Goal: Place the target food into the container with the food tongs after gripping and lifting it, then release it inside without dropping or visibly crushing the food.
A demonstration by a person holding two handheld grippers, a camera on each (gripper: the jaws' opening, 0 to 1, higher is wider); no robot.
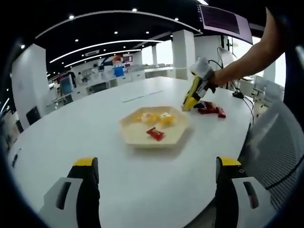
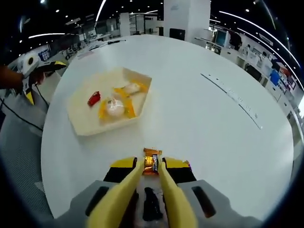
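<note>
a small wrapped snack, orange and dark foil, pinched at the tips of yellow tongs carried in the right gripper, low over the white table, near the pale hexagonal tray but not yet above it. probably light, slick in its wrapper, soft enough to dent; best taken across the middle of its flat sides, with only enough squeeze to stop it sliding. tong arms drawn almost together, closed on the snack alone. right gripper clenched on the tongs. in the left gripper view, right gripper at the far rim of the tray, beside loose red packets; tray already holding yellow pieces and a red packet. left gripper released, jaws wide apart, holding nothing, hovering over bare table.
</note>
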